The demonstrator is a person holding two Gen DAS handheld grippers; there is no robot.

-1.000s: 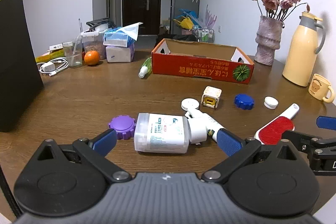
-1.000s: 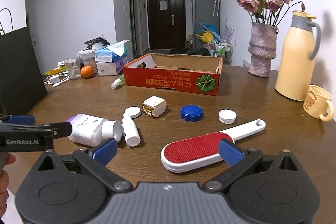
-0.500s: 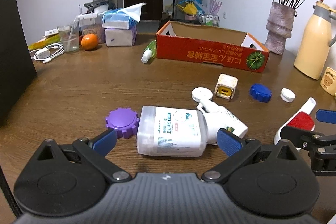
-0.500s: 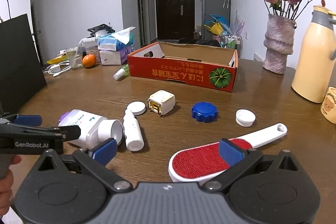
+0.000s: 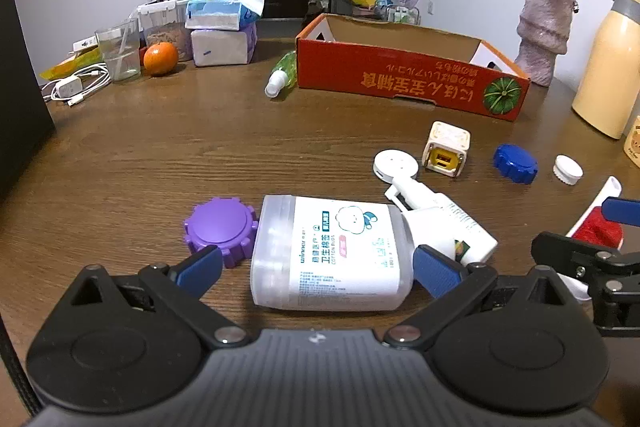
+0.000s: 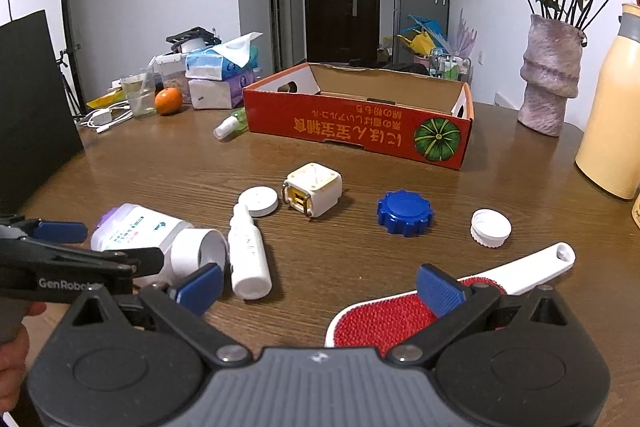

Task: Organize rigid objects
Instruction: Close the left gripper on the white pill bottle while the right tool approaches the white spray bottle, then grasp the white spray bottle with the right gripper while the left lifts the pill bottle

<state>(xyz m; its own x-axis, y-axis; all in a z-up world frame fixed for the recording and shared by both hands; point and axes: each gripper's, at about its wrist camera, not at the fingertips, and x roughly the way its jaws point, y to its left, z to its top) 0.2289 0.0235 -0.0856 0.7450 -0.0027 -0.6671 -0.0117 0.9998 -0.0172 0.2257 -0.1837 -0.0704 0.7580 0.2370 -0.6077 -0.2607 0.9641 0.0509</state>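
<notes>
With both grippers spread wide, left gripper [image 5: 316, 267] straddles cotton-bud jar [image 5: 330, 253]; closing may nudge purple cap [image 5: 220, 229]; right gripper [image 6: 318, 285] overhangs lint brush [image 6: 384, 319].

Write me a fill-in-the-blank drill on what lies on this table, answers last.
1. The white cotton-bud jar lies on its ____.
2. The gear-edged cap touching the jar's base is ____.
3. The open left gripper straddles the ____.
4. The open right gripper hovers over the lint brush with ____ bristles.

Answers: side; purple; jar; red
</notes>
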